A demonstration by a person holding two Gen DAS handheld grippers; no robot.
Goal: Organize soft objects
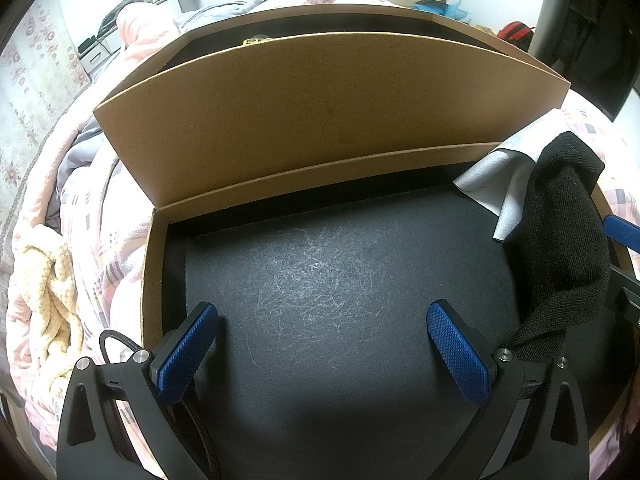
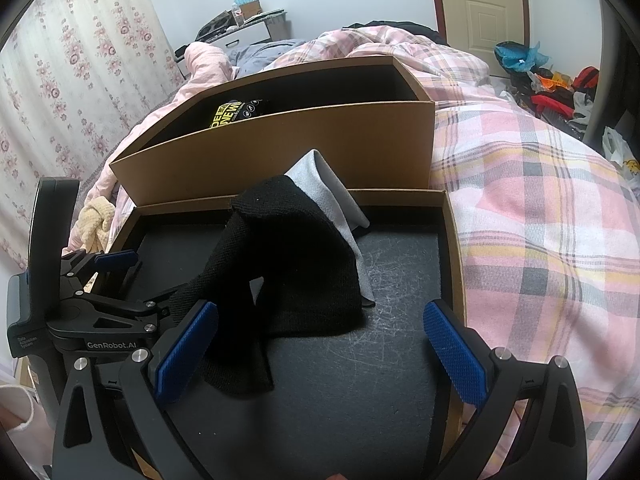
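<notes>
A black knit cloth (image 2: 296, 264) lies heaped in the black-lined cardboard tray (image 2: 452, 240), with a grey cloth (image 2: 320, 184) under and behind it. My right gripper (image 2: 320, 312) is open just in front of the heap, and a tail of the black cloth lies by its left pad. In the left wrist view the black cloth (image 1: 560, 240) and grey cloth (image 1: 496, 176) sit at the right. My left gripper (image 1: 322, 312) is open over the bare tray floor (image 1: 320, 264), and the black cloth touches the outside of its right finger. A cream knit cloth (image 1: 44, 292) lies on the bed outside the tray.
Behind the tray stands a taller cardboard compartment (image 2: 280, 148) holding a black item with yellow lettering (image 2: 234, 114). The box rests on a pink plaid quilt (image 2: 540, 220). Floral curtains hang at the left, a door is at the back, and clutter lies on the floor at the far right.
</notes>
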